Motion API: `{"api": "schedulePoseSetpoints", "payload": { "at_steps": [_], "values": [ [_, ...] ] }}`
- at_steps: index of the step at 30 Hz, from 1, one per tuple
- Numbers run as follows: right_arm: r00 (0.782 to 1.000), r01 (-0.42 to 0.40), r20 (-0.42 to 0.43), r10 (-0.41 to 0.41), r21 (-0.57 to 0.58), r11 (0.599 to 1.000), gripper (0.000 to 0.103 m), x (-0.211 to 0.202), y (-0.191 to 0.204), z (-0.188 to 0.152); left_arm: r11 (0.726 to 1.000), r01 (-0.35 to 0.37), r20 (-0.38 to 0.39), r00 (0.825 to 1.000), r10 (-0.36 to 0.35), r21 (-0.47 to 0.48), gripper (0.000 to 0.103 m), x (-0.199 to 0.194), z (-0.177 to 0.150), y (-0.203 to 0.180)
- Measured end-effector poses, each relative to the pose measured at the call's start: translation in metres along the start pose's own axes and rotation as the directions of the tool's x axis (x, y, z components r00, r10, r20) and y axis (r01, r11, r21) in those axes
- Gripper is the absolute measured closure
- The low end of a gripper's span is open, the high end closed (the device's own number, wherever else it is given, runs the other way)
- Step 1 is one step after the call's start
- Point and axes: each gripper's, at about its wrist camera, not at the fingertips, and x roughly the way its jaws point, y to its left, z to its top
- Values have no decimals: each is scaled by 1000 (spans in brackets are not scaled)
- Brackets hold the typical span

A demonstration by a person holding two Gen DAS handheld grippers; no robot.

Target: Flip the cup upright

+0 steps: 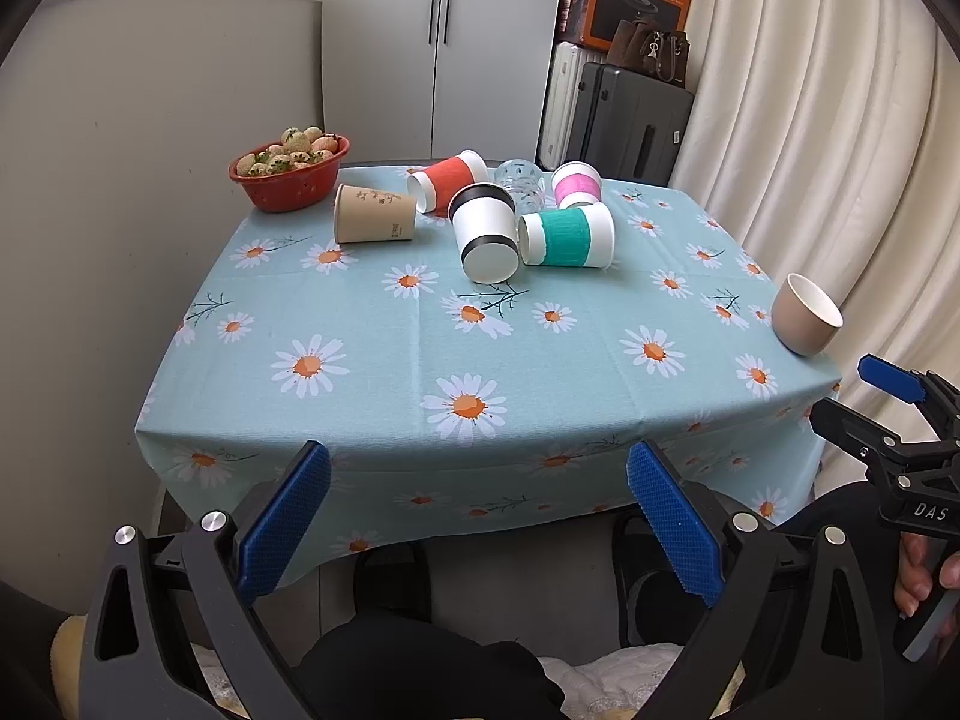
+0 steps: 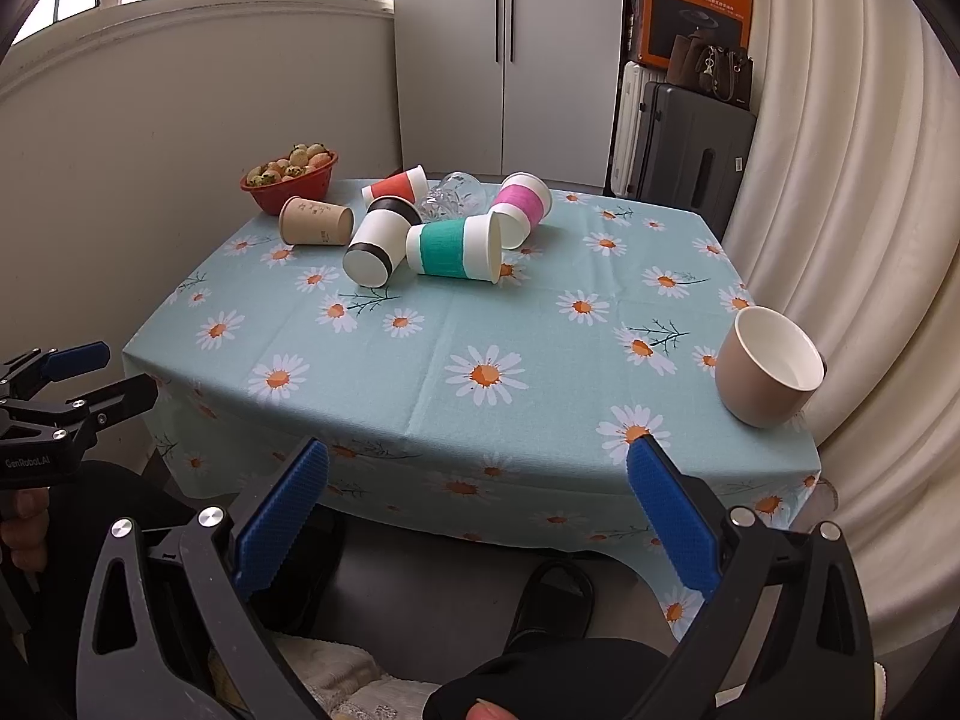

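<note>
Several cups lie on their sides at the far middle of the table: a kraft paper cup (image 1: 373, 214) (image 2: 315, 221), a red-sleeved cup (image 1: 447, 181) (image 2: 396, 183), a black-banded white cup (image 1: 485, 234) (image 2: 380, 241), a teal-sleeved cup (image 1: 566, 237) (image 2: 454, 249), a pink-sleeved cup (image 1: 576, 185) (image 2: 521, 209) and a clear glass (image 1: 521, 182) (image 2: 453, 197). A beige cup (image 1: 805, 315) (image 2: 769, 367) stands upright at the near right edge. My left gripper (image 1: 479, 516) (image 2: 99, 372) and right gripper (image 2: 477, 519) (image 1: 861, 393) are open and empty, before the near table edge.
A red bowl of strawberries (image 1: 290, 170) (image 2: 292, 177) sits at the far left corner. The table has a blue daisy tablecloth (image 1: 420, 360) (image 2: 540, 324). A white curtain (image 2: 870, 240) hangs close on the right. Suitcases (image 2: 690, 144) and a cupboard stand behind.
</note>
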Motion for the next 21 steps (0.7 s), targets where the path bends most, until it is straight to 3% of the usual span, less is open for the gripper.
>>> {"api": "schedulePoseSetpoints", "payload": {
  "at_steps": [13, 21],
  "values": [
    [1000, -8, -7, 8, -6, 1000, 5, 1, 3, 1, 1000, 15, -2, 1000, -15, 3, 6, 0, 0, 0],
    [998, -58, -18, 58, 16, 998, 5, 3, -1, 11, 999, 39, -35, 999, -38, 25, 6, 6, 8, -3]
  ]
}}
